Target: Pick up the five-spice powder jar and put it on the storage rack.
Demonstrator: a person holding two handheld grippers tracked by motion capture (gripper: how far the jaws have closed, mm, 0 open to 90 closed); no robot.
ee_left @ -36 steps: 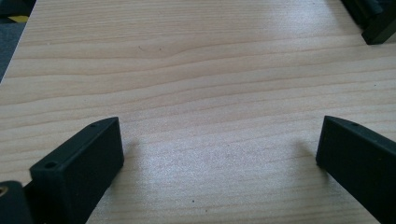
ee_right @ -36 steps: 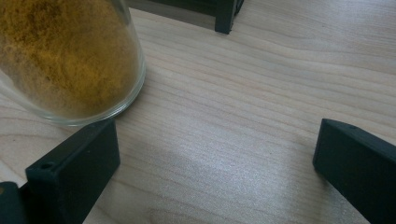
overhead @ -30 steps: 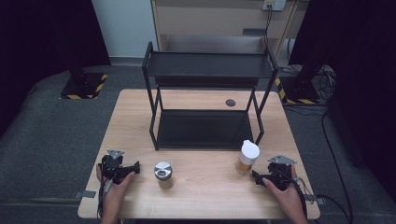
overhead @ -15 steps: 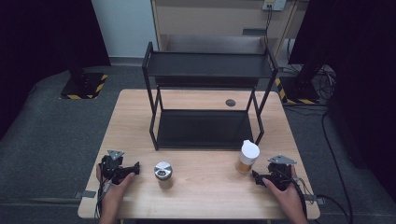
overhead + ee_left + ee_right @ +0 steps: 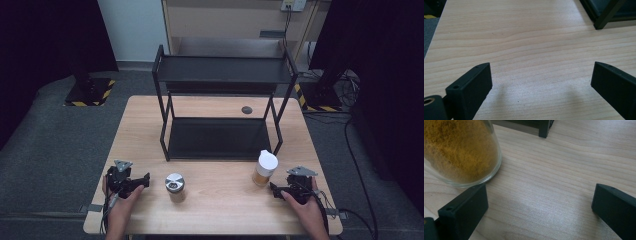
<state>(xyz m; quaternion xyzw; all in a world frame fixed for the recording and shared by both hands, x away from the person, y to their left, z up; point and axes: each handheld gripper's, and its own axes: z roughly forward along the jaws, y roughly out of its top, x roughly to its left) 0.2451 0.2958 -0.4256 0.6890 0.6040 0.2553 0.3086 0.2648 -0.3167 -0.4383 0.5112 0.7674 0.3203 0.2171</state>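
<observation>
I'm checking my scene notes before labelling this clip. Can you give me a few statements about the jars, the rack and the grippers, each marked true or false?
1. The glass jar of yellow-orange powder with a white cap stands on the wooden table. True.
2. The small glass jar with a silver metal lid sits on the black two-tier metal rack. False: it stands on the table, in front of the rack.
3. The left gripper has its jaws open. True.
4. The right gripper clamps the powder jar. False: its jaws are open, the jar beside them.
</observation>
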